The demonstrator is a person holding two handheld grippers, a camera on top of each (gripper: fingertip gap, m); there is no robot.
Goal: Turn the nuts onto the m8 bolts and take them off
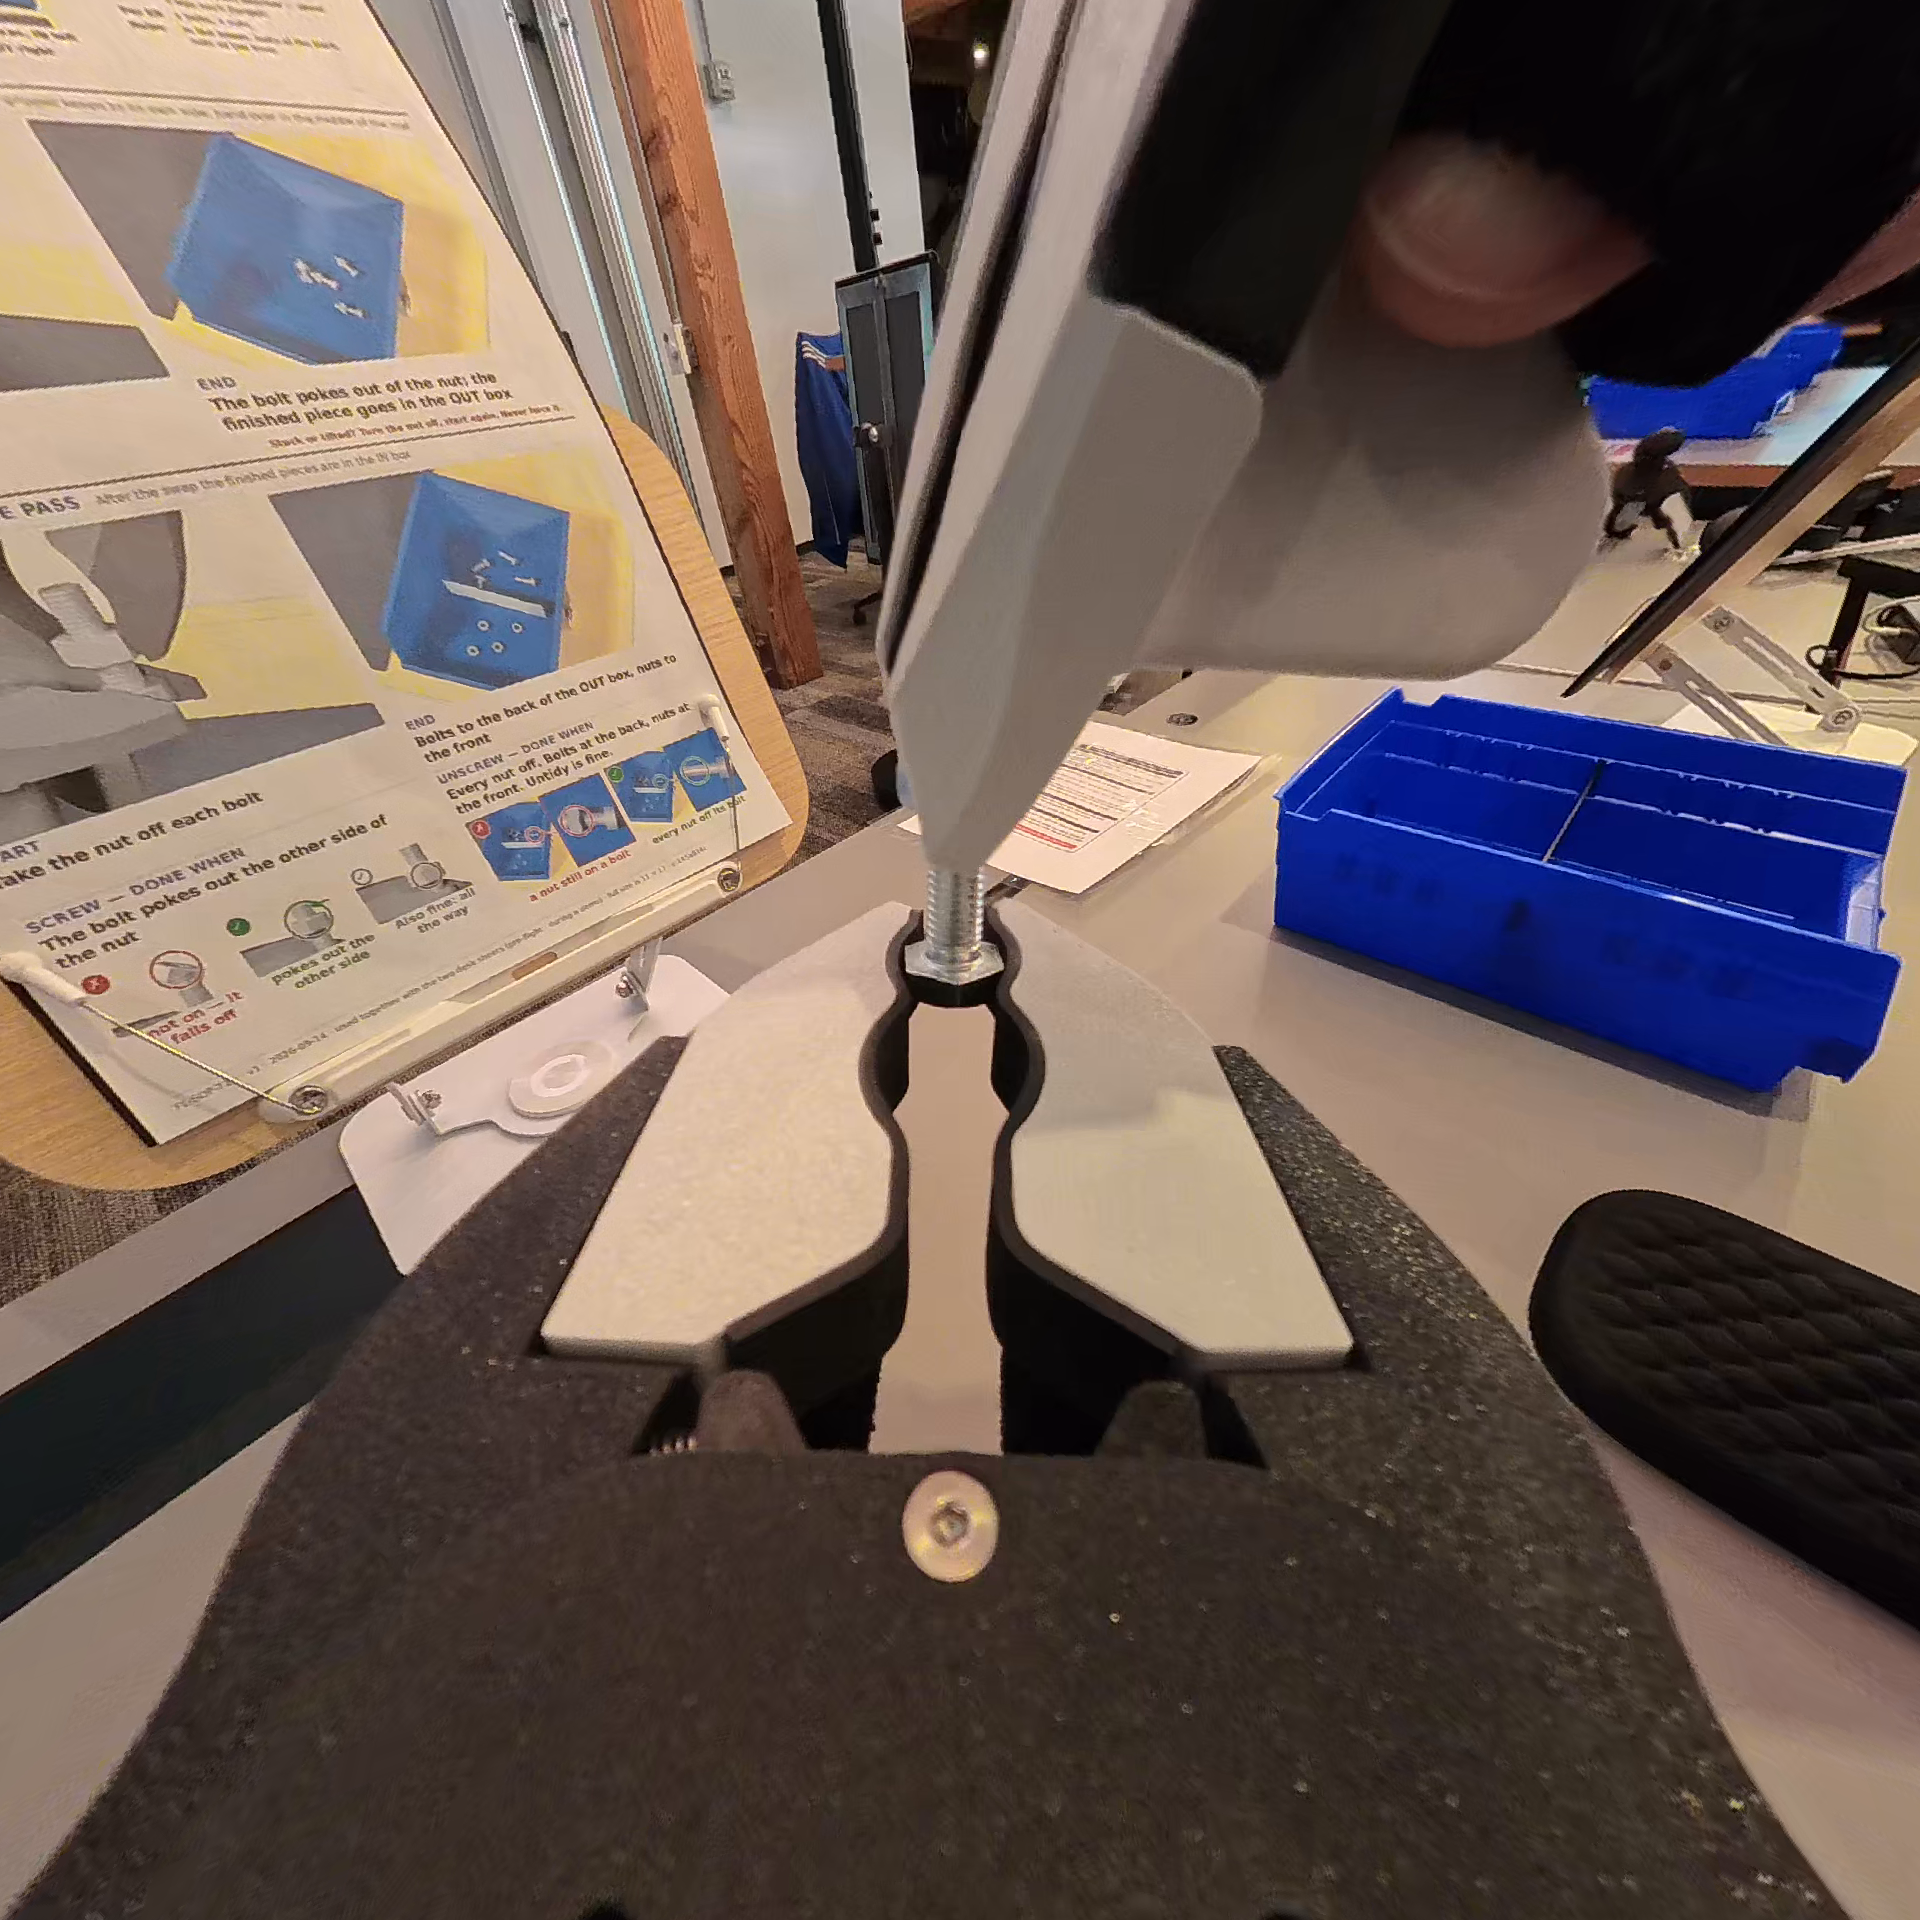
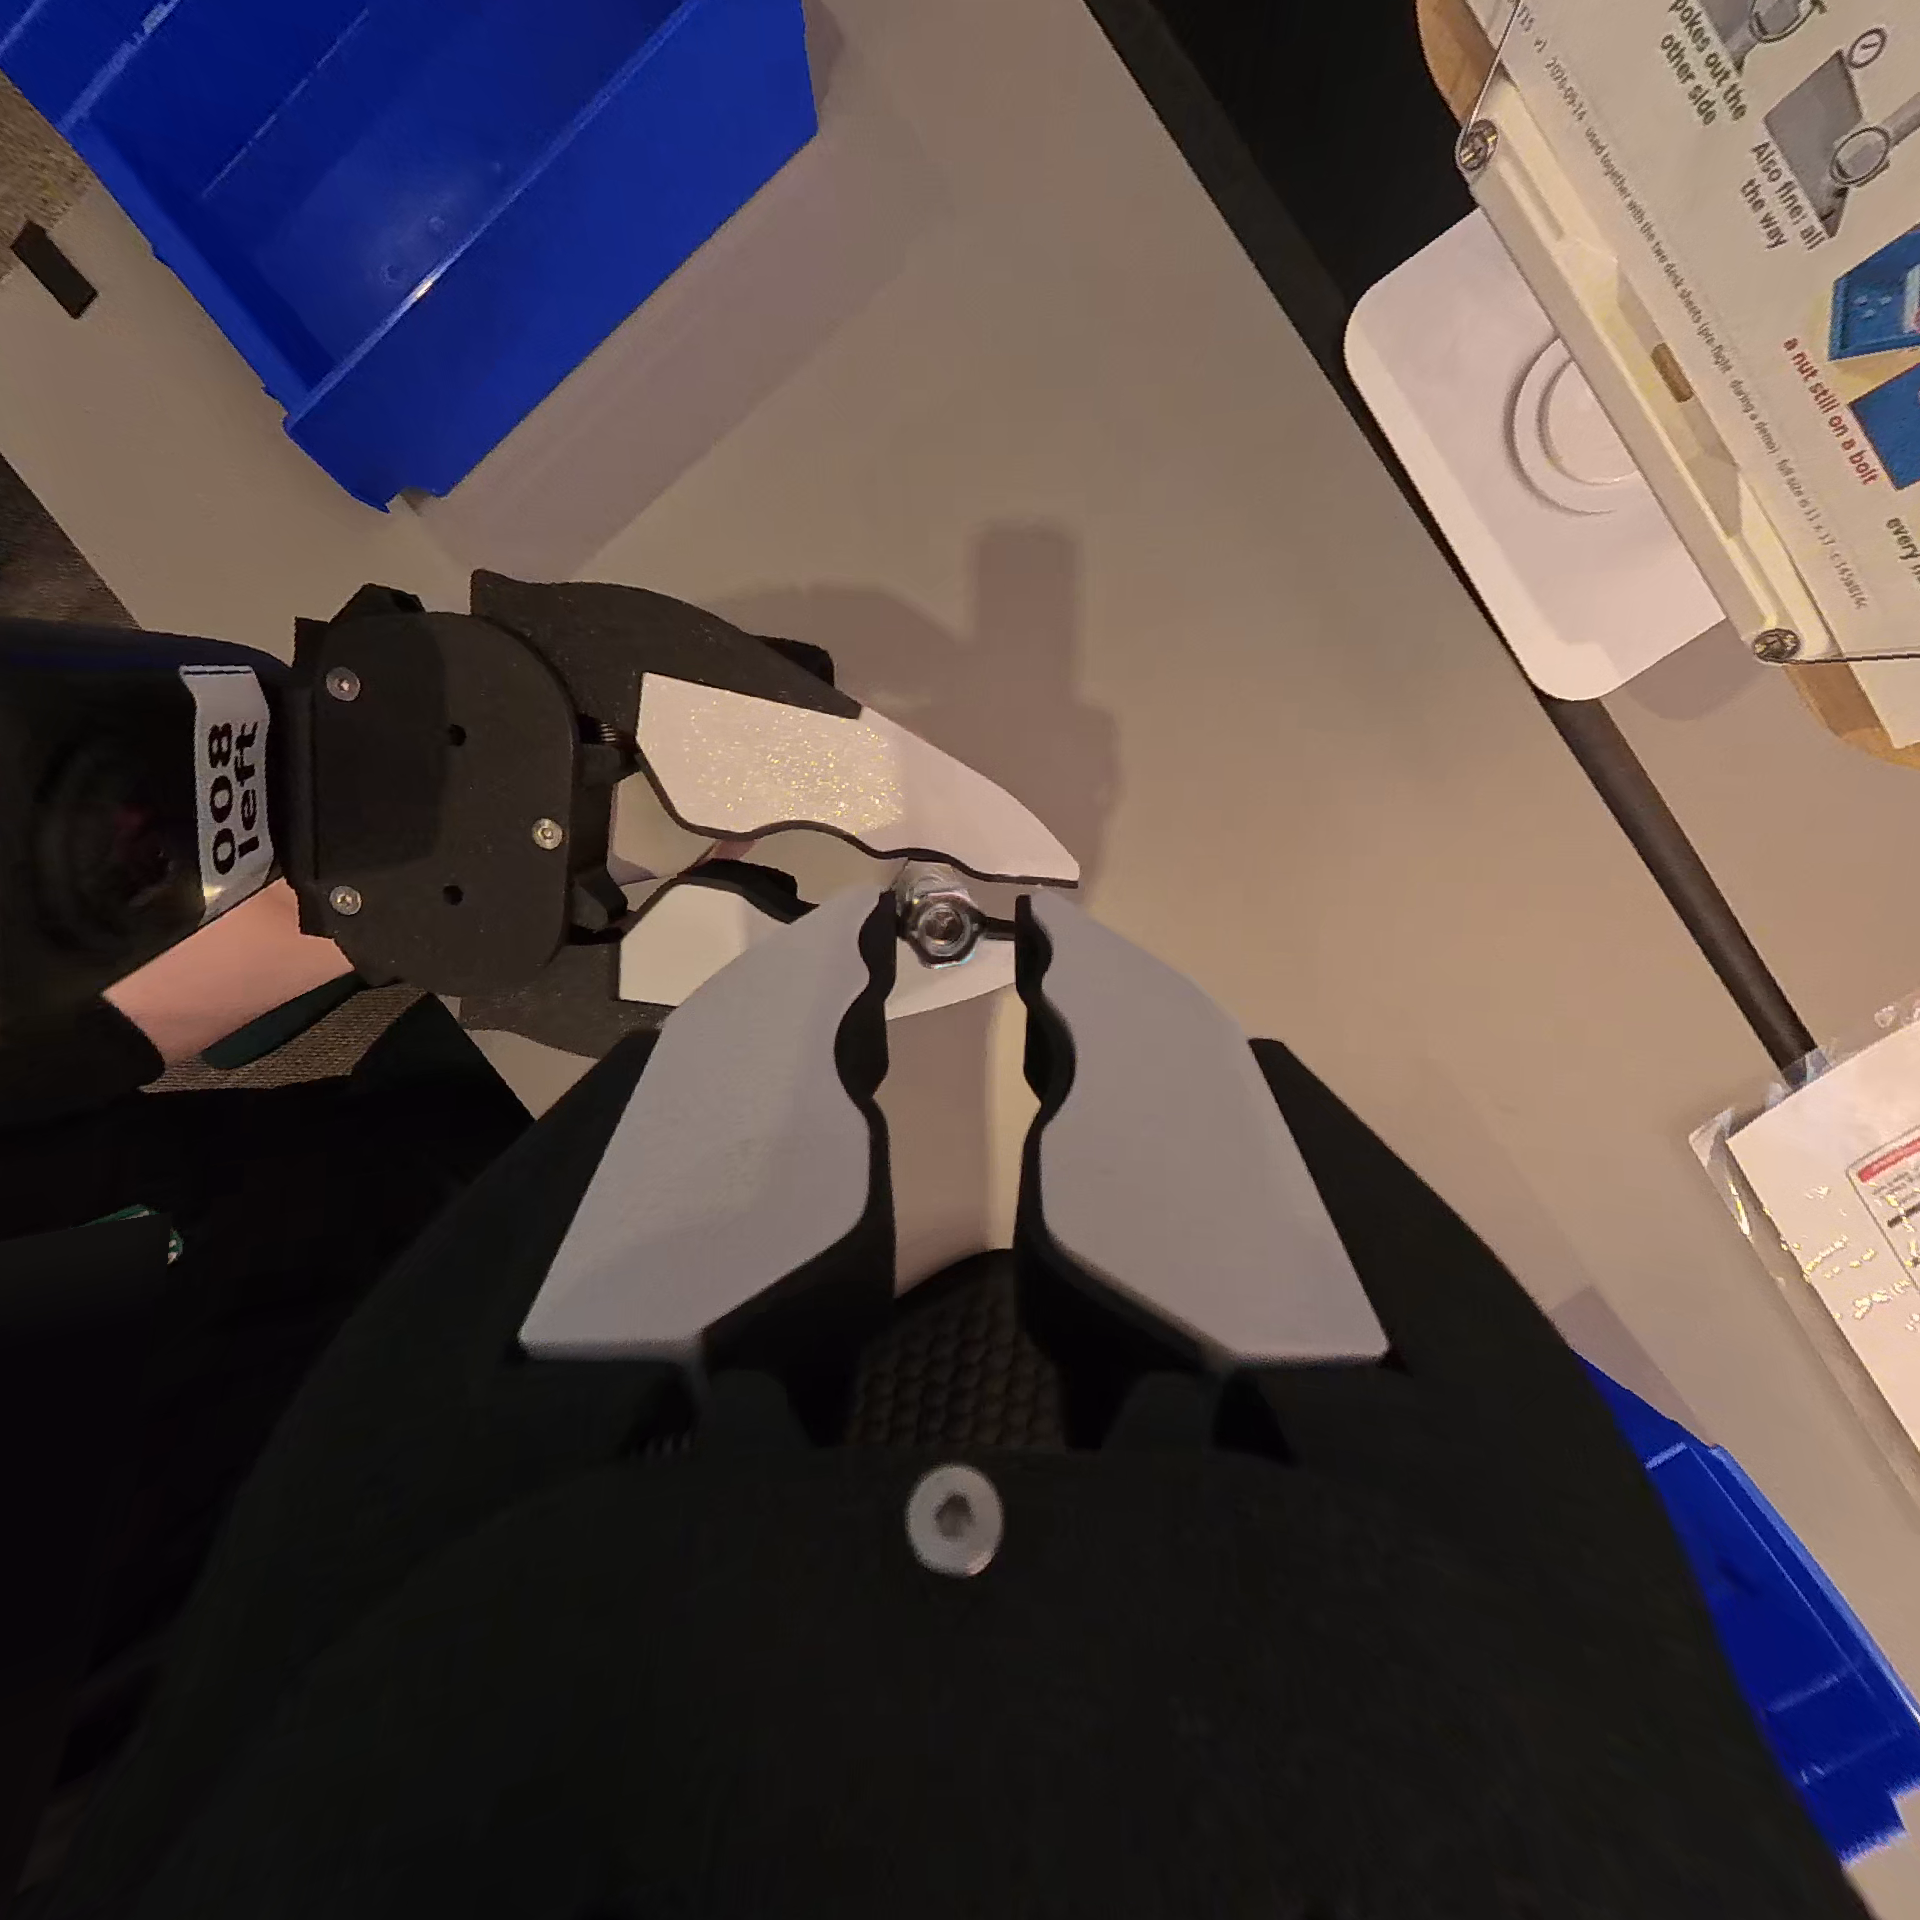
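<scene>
In the left wrist view my left gripper (image 1: 951,961) is shut on a silver hex nut (image 1: 951,964) at its fingertips, above the grey table (image 1: 1455,1091). A threaded bolt (image 1: 958,904) stands up out of the nut into the tip of my right gripper (image 1: 940,831), which comes down from above. In the right wrist view my right gripper (image 2: 951,914) looks straight down on the bolt head (image 2: 940,925). Its jaws stand slightly apart around the head, with a gap on the right side. The left gripper's upper finger (image 2: 831,769) reaches in from the left.
A blue divided bin (image 1: 1590,862) sits right of the grippers, and a second blue bin (image 2: 436,208) lies on the other side. An instruction board (image 1: 312,520) on a white stand (image 2: 1507,468) is at the table edge. A paper sheet (image 1: 1101,800) lies behind. A black mesh armrest (image 1: 1745,1382) is nearby. Left and right tips are no more than a few centimetres apart. Both grippers' tips are roughly 35 cm from the black mesh armrest (image 1: 1745,1382).
</scene>
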